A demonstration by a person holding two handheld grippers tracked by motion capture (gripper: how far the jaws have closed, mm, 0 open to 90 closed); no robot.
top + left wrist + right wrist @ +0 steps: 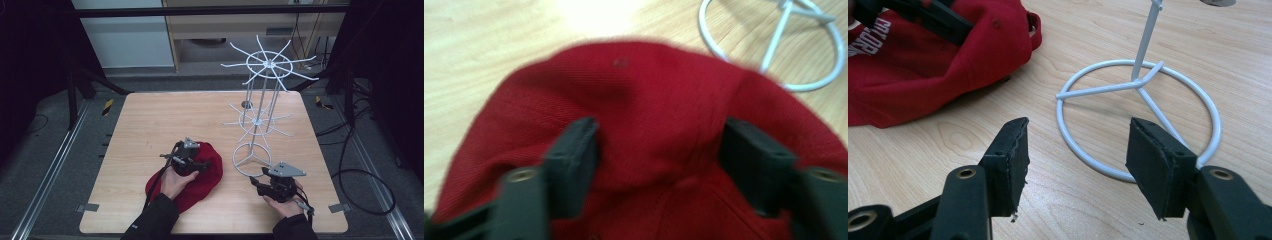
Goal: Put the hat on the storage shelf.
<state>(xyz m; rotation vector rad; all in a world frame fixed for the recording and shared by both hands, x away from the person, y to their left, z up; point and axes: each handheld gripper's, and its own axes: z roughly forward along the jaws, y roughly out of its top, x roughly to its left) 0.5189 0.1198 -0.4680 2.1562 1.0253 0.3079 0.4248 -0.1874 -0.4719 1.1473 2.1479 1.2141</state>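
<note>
High view: red cap [200,175] lies on the tabletop [165,115] directly under the left tongs [186,156]; white wire rack [260,120] stands just right of it, right tongs [260,186] near its base ring.

Left gripper view: left tongs [656,145] spread over the crown, apparently not pinching; blurred.

Right gripper view: right tongs [1075,155] spread, empty, base ring just ahead, cap [938,65] off to their left.

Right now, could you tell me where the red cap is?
In the high view, the red cap lies front-left on the table, under the left hand-held gripper, beside the white rack's ring base.
</note>
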